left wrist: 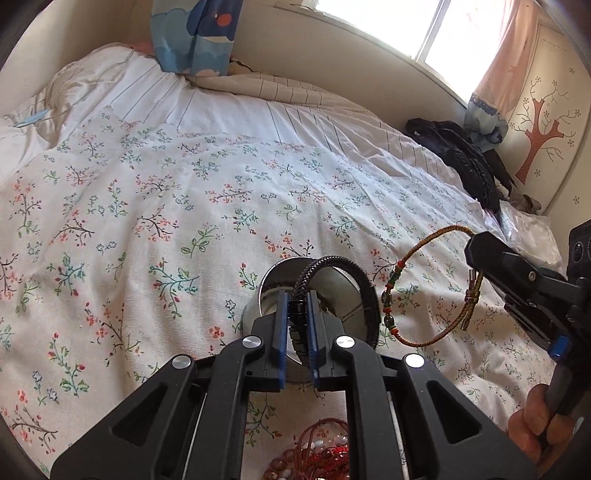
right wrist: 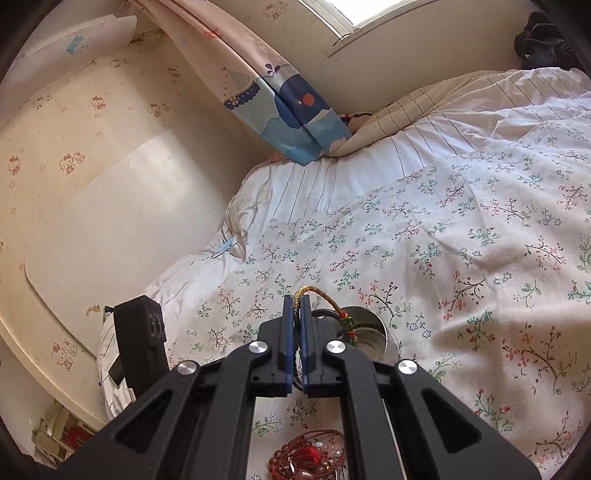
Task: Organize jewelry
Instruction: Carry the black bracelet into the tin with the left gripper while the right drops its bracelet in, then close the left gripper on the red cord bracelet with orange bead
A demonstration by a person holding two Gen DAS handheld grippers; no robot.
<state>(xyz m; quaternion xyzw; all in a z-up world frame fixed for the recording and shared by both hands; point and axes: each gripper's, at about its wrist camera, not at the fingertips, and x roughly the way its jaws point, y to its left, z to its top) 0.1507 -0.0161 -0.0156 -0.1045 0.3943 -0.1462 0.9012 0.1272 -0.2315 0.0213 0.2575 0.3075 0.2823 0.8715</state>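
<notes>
While left gripper (left wrist: 297,332) clamps black braided bracelet (left wrist: 334,266) and right gripper (right wrist: 296,328) clamps woven cord bracelet (left wrist: 417,254) over steel cup (left wrist: 275,295), dangling loops may snag and tip it.

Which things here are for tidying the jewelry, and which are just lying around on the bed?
For the job: black braided bracelet in the left gripper; beaded cord bracelet in the right gripper; shiny metal bowl; red bead pile.

Just lying about: black clothes; curtain; flowery bedcover.
</notes>
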